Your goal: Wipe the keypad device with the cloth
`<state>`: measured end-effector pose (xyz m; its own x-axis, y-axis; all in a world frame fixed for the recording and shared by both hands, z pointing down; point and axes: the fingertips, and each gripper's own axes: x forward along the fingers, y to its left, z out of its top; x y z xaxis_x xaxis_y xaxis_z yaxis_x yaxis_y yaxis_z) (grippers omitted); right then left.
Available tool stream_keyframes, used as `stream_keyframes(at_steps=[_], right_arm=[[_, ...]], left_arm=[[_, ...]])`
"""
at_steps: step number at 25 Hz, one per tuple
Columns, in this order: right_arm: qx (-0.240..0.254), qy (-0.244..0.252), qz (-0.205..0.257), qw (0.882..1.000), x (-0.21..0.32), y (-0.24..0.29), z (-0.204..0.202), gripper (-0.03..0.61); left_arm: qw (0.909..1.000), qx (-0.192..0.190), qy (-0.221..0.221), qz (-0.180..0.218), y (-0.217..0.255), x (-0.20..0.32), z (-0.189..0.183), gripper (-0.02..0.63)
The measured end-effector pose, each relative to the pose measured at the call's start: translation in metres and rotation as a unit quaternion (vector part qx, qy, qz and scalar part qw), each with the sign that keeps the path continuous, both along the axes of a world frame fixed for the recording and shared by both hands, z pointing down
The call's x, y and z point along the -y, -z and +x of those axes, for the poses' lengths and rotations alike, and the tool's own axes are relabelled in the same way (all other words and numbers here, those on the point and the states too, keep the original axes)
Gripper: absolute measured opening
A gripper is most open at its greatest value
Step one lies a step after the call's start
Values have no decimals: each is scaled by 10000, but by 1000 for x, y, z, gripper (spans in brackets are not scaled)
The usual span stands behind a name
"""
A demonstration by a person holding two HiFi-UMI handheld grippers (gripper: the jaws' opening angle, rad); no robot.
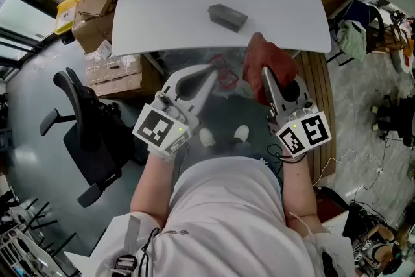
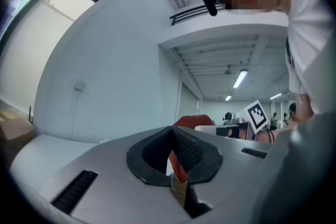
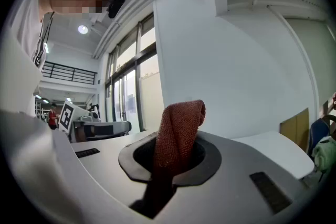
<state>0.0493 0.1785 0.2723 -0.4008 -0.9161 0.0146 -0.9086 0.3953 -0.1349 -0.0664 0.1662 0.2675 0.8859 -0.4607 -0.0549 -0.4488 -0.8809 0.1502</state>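
One cloth [image 3: 176, 134] (rust-red) between right jaws

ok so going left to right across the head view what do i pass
office chair → left gripper → keypad device → cloth

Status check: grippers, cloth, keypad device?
Right gripper shut on cloth. Left gripper nearly shut, red sliver in gap. Keypad device alone on table, both grippers short of it.
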Motion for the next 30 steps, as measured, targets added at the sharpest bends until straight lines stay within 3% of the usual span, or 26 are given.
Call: stream_keyframes(at_steps=[10, 17, 22, 30], right_arm=[[-101, 195, 173, 9996, -11, 11, 34, 53], [469, 118, 197, 9986, -11, 16, 92, 54], [620, 77, 179, 9979, -9, 10, 126, 54], [801, -150, 4, 9967, 2, -4, 163, 54]], left_arm=[[9996, 6, 298, 2, 7, -6, 33, 9], [9975, 271, 647, 59, 4, -1, 68, 11], [9951, 475, 862, 1, -6, 0, 86, 11], [9933, 768, 855, -132, -29, 11, 109, 11]])
